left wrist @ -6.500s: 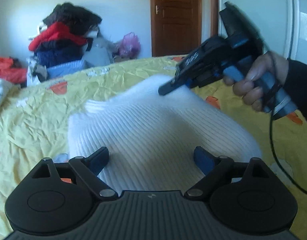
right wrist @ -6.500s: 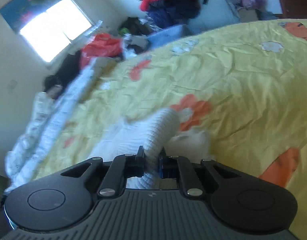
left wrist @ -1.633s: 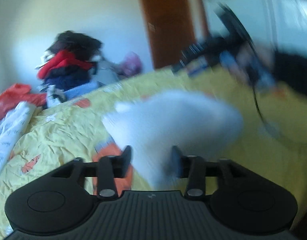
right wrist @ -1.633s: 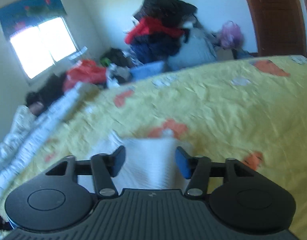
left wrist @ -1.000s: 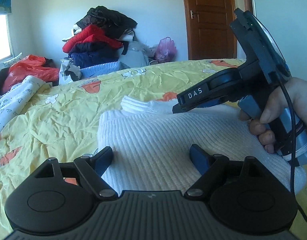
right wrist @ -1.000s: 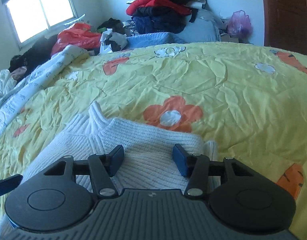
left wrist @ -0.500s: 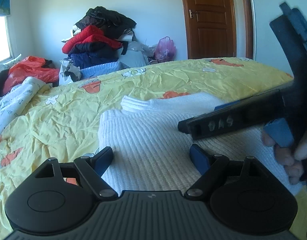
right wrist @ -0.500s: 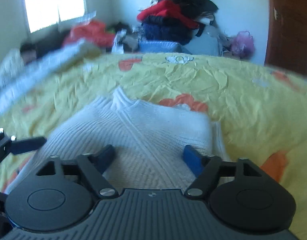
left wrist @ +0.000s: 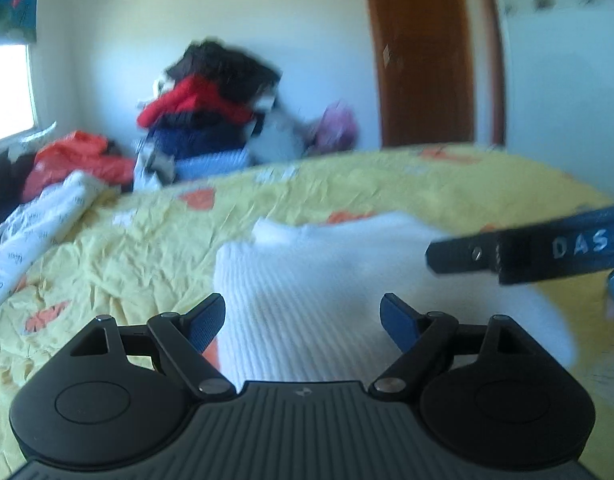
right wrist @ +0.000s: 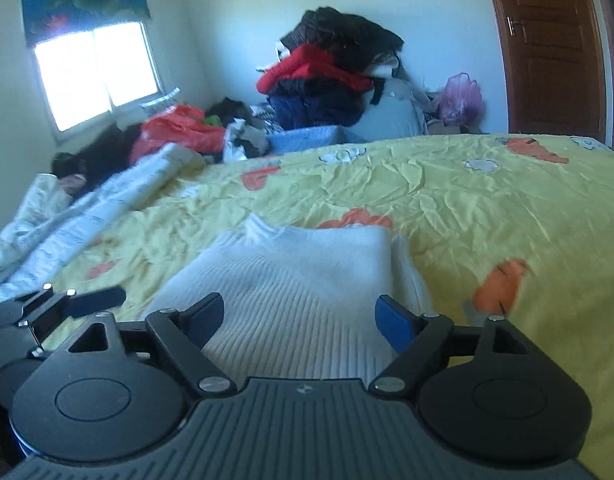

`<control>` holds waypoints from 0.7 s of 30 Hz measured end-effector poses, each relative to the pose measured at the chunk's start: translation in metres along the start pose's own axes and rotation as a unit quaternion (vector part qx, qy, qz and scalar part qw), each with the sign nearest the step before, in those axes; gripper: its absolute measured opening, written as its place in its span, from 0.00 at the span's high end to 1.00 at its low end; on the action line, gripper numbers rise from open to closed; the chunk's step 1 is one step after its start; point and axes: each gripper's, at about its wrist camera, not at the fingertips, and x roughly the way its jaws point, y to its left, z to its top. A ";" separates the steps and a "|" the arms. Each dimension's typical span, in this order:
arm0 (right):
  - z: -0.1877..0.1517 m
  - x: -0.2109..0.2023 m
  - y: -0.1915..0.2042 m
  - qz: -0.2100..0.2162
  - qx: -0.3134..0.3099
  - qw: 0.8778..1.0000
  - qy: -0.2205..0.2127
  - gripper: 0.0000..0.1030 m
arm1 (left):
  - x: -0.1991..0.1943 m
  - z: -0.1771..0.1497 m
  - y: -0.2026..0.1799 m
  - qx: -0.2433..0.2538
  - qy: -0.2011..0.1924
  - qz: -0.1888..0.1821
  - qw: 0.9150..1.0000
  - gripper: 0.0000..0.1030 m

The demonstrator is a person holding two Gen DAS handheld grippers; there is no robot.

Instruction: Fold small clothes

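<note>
A white ribbed knit sweater (left wrist: pixel 327 280) lies folded on the yellow flowered bedspread (left wrist: pixel 147 240), collar at the far end. My left gripper (left wrist: pixel 303 320) is open and empty, just above the sweater's near end. My right gripper (right wrist: pixel 299 318) is open and empty over the same sweater (right wrist: pixel 303 276). The right gripper's black finger marked DAS (left wrist: pixel 547 248) shows at the right of the left wrist view. The left gripper's fingertips (right wrist: pixel 95 298) show at the left edge of the right wrist view.
A heap of red, black and blue clothes (right wrist: pixel 331 80) stands beyond the bed's far edge. A white printed quilt (right wrist: pixel 87 216) lies along the bed's left side. A brown door (right wrist: pixel 547 48) is at the back right, a window (right wrist: pixel 95 76) at the back left.
Both grippers have drawn back and risen slightly from the sweater. The right gripper has shifted to the right in the left wrist view. Both stay open; the sweater has not moved.
</note>
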 end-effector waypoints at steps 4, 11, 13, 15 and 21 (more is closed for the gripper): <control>-0.020 -0.008 0.006 -0.004 -0.026 1.000 0.014 0.16 | -0.004 -0.025 -0.010 0.007 0.044 -0.010 0.999 0.17; -0.031 0.004 -0.005 -0.029 -0.008 0.997 0.074 0.18 | -0.022 -0.029 -0.006 0.008 0.039 0.012 0.999 0.15; -0.030 -0.018 -0.005 -0.023 0.011 0.999 0.044 0.21 | -0.040 -0.032 -0.001 0.001 0.021 0.010 1.000 0.15; -0.035 -0.038 -0.004 -0.019 0.019 1.000 0.012 0.13 | -0.051 -0.040 0.003 -0.006 0.016 0.014 1.000 0.15; -0.071 -0.056 0.002 -0.049 0.020 0.998 0.020 0.09 | -0.054 -0.056 0.005 -0.048 0.048 0.048 0.997 0.15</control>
